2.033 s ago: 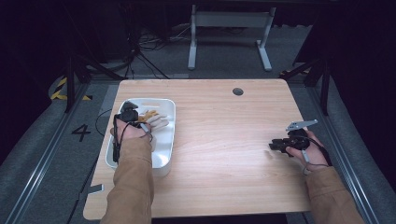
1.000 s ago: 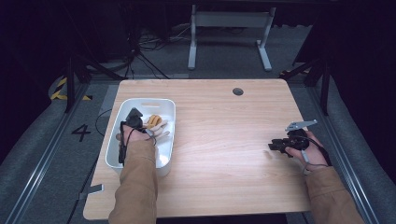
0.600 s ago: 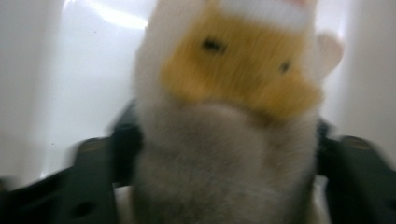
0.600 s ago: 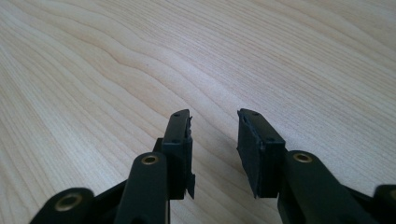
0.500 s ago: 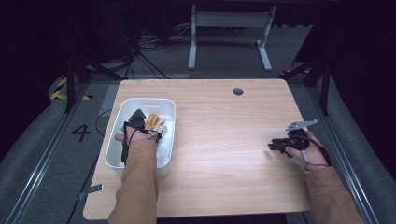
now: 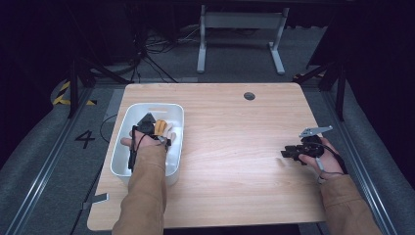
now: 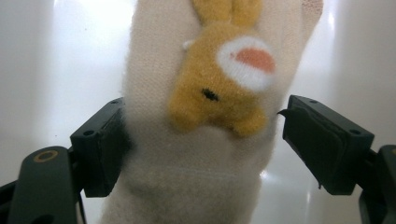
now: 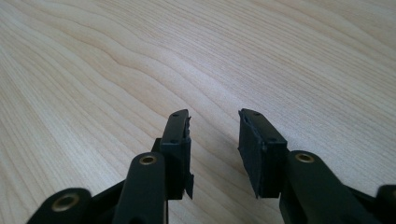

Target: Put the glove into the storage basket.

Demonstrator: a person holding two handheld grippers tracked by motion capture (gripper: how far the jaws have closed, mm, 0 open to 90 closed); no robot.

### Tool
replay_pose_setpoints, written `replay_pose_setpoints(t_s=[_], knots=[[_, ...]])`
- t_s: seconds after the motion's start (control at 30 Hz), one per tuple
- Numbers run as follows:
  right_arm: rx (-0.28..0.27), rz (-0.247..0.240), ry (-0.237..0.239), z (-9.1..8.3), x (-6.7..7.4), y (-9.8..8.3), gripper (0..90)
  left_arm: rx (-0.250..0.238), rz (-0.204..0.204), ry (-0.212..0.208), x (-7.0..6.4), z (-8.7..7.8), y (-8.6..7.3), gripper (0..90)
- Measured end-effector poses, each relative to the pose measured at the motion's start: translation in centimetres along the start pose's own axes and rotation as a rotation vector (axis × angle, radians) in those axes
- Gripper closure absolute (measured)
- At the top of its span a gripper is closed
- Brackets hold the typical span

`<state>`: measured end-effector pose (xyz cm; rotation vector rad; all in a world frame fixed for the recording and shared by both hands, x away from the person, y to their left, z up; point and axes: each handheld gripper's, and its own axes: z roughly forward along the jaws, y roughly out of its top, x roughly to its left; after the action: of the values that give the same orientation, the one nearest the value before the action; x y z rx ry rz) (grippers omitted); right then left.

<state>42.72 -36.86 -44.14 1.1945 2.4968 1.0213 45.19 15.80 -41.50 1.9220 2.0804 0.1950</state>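
Now the left gripper (image 7: 201,144) has its jaws apart after just opening; the cream sock with a yellow bunny patch (image 7: 201,154) lies between them, right pad clear, inside the white bin (image 6: 128,161) at table's left. Looks like a drop-off; next, lift out w/o snagging fabric. Right gripper (image 8: 214,135), jaws apart, empty, idles over the wood table (image 6: 235,147) at right; dark room, grey floor beyond.

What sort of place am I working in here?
Likely a lab recording station: a bare wooden table on dark carpet, floor rails with a painted number 4, loose cables behind.
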Motion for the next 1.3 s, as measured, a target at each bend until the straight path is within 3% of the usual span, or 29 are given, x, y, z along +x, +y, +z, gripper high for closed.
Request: replay_pose_setpoints(t_s=[0.2,0.3,0.47,0.8,0.9,1.0,1.3], knots=[[-0.004,0.002,-0.002,0.0,0.0,0.0,62.7,-0.035,0.004,0.005,0.2,-0.5,0.1,19.9],[-0.008,-0.003,-0.009,0.0,0.0,0.0,61.0,-0.084,0.025,-0.011,0.3,-1.1,0.3,20.8],[-0.014,-0.005,-0.017,-0.1,0.0,0.0,60.4,-0.114,0.041,-0.007,0.3,-2.3,0.5,21.4],[-0.013,-0.011,-0.019,-0.1,0.1,0.0,60.4,-0.203,0.133,-0.046,-1.1,-5.1,0.9,22.5],[-0.015,-0.011,-0.02,-0.1,0.1,-0.1,60.4,-0.228,0.157,-0.085,-1.7,-5.8,1.0,23.4],[-0.022,-0.015,-0.015,-0.2,0.1,-0.2,60.2,-0.289,0.185,-0.133,-2.2,-6.4,1.0,26.2],[-0.05,-0.019,-0.017,-1.2,0.4,-0.8,59.9,-0.361,0.334,-0.239,-5.4,-7.2,0.5,28.6]])
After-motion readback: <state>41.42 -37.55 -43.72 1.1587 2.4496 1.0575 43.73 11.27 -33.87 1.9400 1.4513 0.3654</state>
